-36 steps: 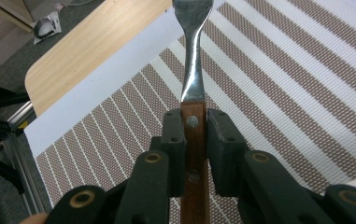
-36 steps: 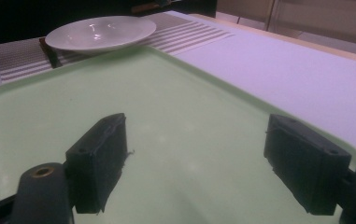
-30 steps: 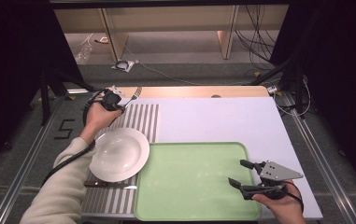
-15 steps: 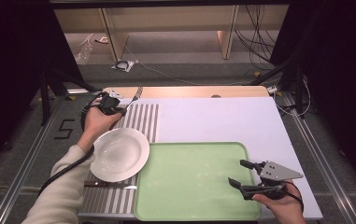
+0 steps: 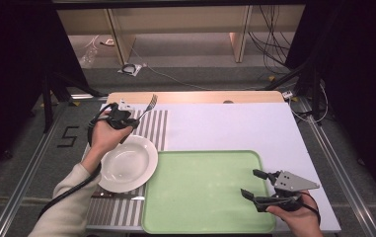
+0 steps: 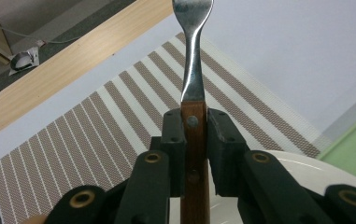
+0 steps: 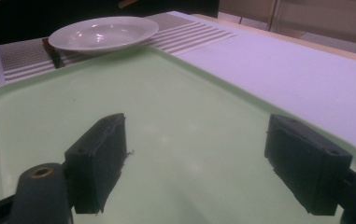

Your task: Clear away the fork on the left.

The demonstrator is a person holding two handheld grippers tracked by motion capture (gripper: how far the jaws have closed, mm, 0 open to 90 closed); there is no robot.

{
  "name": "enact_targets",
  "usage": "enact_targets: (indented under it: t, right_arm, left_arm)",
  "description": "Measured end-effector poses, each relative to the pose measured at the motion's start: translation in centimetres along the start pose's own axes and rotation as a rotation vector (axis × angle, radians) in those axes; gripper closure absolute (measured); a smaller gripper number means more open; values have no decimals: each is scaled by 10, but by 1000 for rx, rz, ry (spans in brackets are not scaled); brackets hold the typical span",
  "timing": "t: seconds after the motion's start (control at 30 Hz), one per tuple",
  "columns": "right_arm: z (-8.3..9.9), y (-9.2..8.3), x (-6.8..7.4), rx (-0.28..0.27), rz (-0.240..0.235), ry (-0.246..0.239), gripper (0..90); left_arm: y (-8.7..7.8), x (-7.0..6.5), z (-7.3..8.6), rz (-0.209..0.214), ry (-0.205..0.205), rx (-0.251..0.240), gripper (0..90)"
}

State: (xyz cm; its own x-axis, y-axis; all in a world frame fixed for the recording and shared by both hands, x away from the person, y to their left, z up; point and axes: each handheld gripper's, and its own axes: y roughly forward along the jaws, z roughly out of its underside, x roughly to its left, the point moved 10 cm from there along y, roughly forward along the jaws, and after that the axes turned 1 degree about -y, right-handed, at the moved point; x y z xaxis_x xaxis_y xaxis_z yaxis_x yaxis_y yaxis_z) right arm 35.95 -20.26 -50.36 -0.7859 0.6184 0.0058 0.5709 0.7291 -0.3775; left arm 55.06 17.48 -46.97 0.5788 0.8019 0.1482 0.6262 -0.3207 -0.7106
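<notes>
— Gripping tight, that's what we see on our left gripper (image 6: 195, 135): both jaws clenched on the wooden handle of a fork (image 6: 193, 70), its metal neck rising straight up from between them.

— And beneath those jaws?

— We've got the striped placemat (image 6: 96, 126) spread out beyond them, and the rim of the white plate (image 6: 306, 168) just below and to one side. From the high view, the left gripper (image 5: 126, 121) sits just past the far edge of the plate (image 5: 126, 163), with the fork (image 5: 148, 105) tines pointing away from us.

— Our right gripper?

— The right gripper (image 7: 194, 163) has its jaws released, spread wide, nothing between them. They hover over the near corner of the green tray (image 7: 175, 98). Far ahead of those jaws we spot the plate (image 7: 103, 31), with a dark knife handle (image 7: 52, 49) lying just beside it on the placemat.
</notes>
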Motion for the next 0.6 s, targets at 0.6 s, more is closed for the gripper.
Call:
enact_targets:
  t: [0.6]
  right_arm:
    - [0,0,0,-2,-3,-2,221]
  left_arm:
    - [-15,-53,2,63,39,-11,774]
